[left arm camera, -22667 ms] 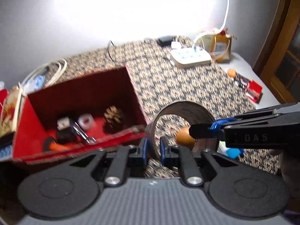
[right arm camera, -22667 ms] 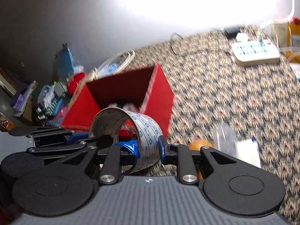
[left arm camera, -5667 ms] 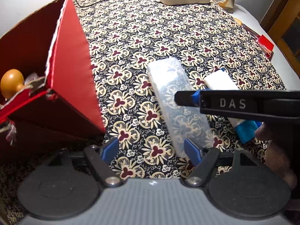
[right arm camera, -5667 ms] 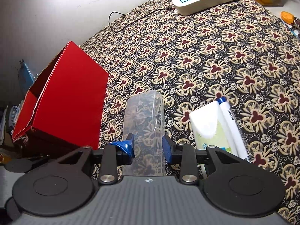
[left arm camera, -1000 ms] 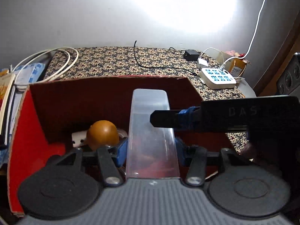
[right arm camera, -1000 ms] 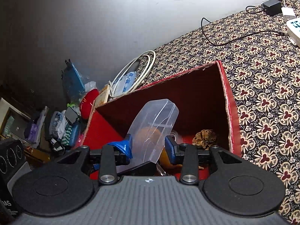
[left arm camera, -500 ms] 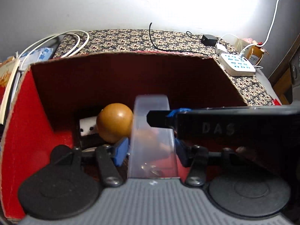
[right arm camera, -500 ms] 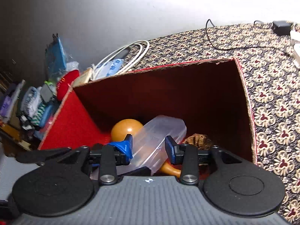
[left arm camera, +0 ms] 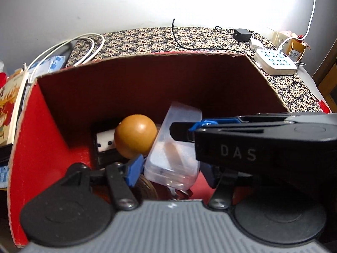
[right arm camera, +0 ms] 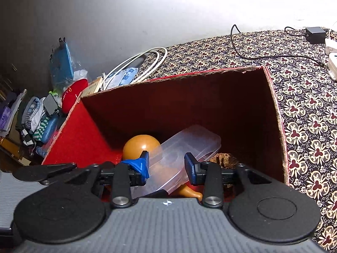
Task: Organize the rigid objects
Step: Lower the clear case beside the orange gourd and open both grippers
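A: Where is the clear plastic case [left arm camera: 174, 145]?

B: It lies inside the red box [left arm camera: 50, 126], tilted, with its far end up near the back wall. It leans right next to the orange ball [left arm camera: 135, 136].

A: Is a gripper holding it?

B: The left gripper [left arm camera: 170, 168] has its blue pads on either side of the near end of the case. Its jaws are opening, and there is a little gap at the left pad, so it does not squeeze the case. The right gripper [right arm camera: 166, 166] also has the case [right arm camera: 181, 154] between its blue pads. Its jaws are closing a bit, but I see gaps on both sides, so it does not pinch it either.

A: What does the left camera show that the right one cannot?

B: It shows a white block with black dots [left arm camera: 105, 141] behind the ball, and the right gripper's dark arm reaching in from the right, over the case. It also shows a white power strip [left arm camera: 276, 62] on the patterned cloth [left arm camera: 147, 40].

A: And the right camera?

B: It shows a brown pine cone [right arm camera: 223, 160] under the far end of the case, an orange handle [right arm camera: 189, 191] poking out below it, and a pile of clutter [right arm camera: 35, 113] left of the box [right arm camera: 80, 135]. Both cameras see the white cable loops [right arm camera: 139, 65] behind the box.
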A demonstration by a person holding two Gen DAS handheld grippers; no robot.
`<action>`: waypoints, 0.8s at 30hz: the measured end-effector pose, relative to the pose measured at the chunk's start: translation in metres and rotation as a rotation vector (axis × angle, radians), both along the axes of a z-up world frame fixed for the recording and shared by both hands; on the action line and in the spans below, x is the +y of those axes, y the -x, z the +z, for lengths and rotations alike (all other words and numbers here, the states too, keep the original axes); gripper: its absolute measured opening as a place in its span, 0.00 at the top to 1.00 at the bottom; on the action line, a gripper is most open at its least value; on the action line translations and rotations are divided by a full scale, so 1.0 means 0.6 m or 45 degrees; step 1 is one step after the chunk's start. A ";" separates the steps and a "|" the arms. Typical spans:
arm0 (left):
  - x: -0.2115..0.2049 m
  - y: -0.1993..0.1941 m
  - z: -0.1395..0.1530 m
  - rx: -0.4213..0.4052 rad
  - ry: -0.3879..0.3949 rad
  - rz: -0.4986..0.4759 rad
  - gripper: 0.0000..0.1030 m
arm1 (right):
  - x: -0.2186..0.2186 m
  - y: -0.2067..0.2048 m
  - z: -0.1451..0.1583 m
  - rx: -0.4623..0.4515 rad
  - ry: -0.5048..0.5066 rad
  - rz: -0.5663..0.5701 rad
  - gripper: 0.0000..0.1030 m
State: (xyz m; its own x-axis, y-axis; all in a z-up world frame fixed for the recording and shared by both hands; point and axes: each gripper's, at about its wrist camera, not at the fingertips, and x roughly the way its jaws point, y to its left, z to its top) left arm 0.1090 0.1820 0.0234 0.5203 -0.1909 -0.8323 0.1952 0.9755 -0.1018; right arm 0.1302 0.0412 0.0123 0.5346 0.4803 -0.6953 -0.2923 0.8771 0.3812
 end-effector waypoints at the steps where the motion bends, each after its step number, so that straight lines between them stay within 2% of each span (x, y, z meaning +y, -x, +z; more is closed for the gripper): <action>1: 0.000 0.000 0.000 0.000 -0.001 0.001 0.40 | 0.000 0.001 0.000 -0.002 -0.002 0.000 0.80; 10: 0.000 -0.001 0.000 -0.001 0.002 0.017 0.39 | -0.018 0.013 0.002 -0.097 -0.138 0.020 0.80; 24: -0.001 -0.001 -0.001 -0.004 -0.006 0.024 0.37 | -0.013 0.012 0.003 -0.089 -0.115 0.014 0.80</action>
